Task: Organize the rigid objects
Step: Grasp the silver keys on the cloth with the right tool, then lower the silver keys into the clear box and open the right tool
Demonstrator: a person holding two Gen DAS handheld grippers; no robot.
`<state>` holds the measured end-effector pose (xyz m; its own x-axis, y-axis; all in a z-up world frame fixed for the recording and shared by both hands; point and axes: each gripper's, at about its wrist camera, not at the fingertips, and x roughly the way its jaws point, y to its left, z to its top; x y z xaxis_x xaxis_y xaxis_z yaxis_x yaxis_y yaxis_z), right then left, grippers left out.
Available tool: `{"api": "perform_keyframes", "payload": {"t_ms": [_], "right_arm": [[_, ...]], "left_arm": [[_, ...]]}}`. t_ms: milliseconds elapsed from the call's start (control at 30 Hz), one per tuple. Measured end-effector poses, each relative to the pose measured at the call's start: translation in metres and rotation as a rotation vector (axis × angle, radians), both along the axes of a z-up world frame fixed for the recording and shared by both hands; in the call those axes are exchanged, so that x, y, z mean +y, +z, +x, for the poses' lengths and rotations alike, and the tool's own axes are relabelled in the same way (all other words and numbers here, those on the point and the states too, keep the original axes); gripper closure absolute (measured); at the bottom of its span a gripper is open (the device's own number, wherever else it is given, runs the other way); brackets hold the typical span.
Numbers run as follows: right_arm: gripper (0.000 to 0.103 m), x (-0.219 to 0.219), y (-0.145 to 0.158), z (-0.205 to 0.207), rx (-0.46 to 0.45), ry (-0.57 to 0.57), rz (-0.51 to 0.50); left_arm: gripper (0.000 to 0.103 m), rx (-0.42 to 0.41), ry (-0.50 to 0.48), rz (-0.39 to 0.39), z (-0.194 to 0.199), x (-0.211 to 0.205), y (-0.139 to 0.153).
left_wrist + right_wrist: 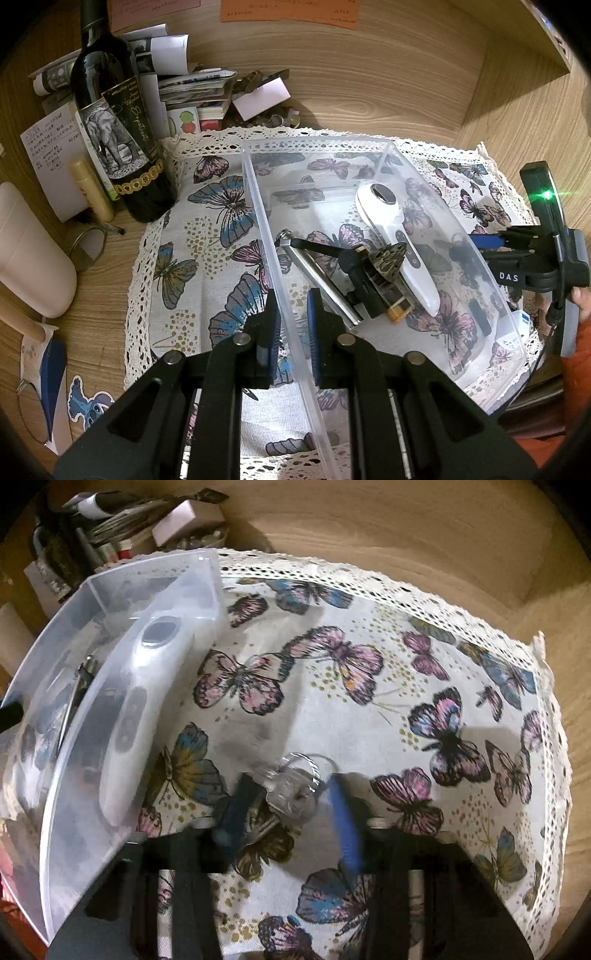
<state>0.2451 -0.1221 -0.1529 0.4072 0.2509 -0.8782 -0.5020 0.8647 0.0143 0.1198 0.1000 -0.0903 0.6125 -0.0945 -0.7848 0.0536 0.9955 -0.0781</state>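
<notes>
The left claw (290, 325), at the bottom centre of its view, straddles the near wall of a clear plastic bin (317, 142), one blue pad on each side of the wall with a gap visible on either side, so it is partly open and not pinching. Inside the bin, at mid-frame, lie a white handheld device (395, 236), a silver metal rod (317, 280) and a black tool (369, 284) with a patterned piece on top.

The right claw (291, 805), low in the centre of its view, has its blue pads around a small clear plastic object (291, 790); blur makes contact uncertain. The bin stands at the left, on a butterfly-print cloth (369, 720) spread over the wooden bench (369, 74). A wine bottle (110, 122) stands at upper left.
</notes>
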Motion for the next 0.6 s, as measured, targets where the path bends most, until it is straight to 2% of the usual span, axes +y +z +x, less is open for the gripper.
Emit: {"api": "perform_keyframes", "payload": {"t_ms": [33, 200, 600], "right_arm": [[0.077, 0.0, 0.001, -0.001, -0.009, 0.001, -0.003], [0.077, -0.001, 0.005, -0.005, -0.037, -0.004, 0.007], [0.077, 0.003, 0.08, -0.023, -0.215, -0.007, 0.106]], "left_arm": [[0.09, 0.0, 0.0, 0.0, 0.0, 0.0, 0.0], [0.09, -0.001, -0.001, 0.001, 0.0, -0.001, 0.0], [0.09, 0.0, -0.001, 0.001, 0.0, -0.001, 0.0]]}}
